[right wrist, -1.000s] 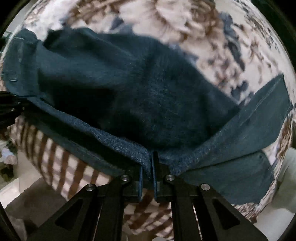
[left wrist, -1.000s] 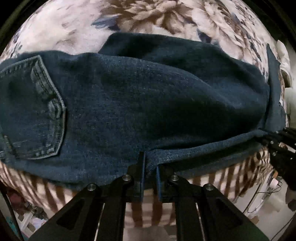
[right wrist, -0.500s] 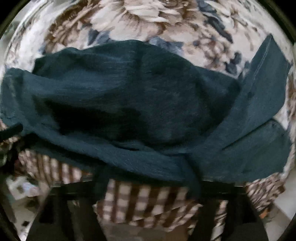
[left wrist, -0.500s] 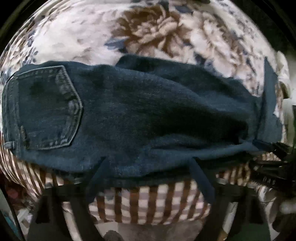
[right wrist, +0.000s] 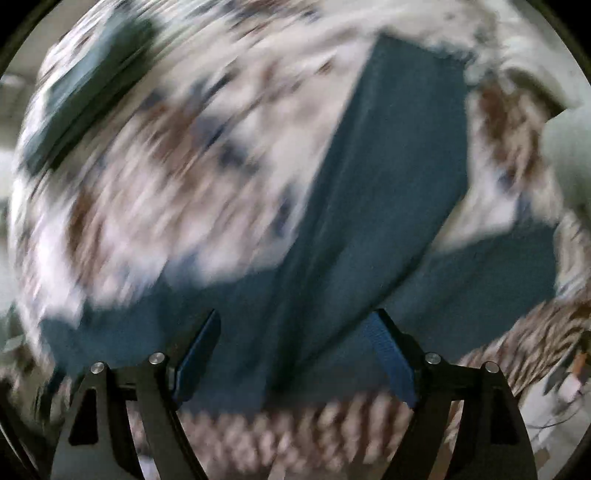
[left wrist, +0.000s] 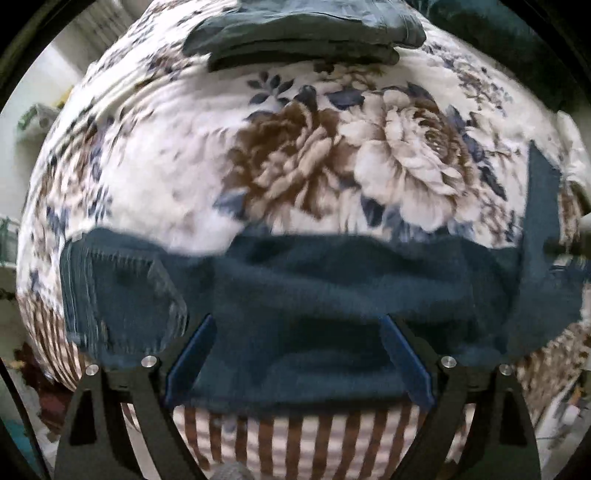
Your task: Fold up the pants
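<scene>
- The jeans (left wrist: pixel 295 288) lie folded lengthwise on the floral bed (left wrist: pixel 166 155), near its edge.
- One leg end (right wrist: pixel 388 177) trails out; cross folds seem left.
- Left gripper (left wrist: pixel 297 354) and right gripper (right wrist: pixel 295 354): jaws spread wide, holding nothing.

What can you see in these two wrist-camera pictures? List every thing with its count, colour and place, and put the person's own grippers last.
jeans: one pair, dark blue denim, lying folded across the near edge of the bed; a back pocket shows at the left of the left wrist view, and one long strip runs away up the right wrist view.
bedspread: one, white with brown and blue flowers, brown-and-white stripes on its near side, under the jeans.
folded dark clothes: one stack, dark grey-blue, at the far side of the bed.
left gripper: one, black with blue pads, jaws wide apart above the jeans.
right gripper: one, black with blue pads, jaws wide apart; its view is motion-blurred.
</scene>
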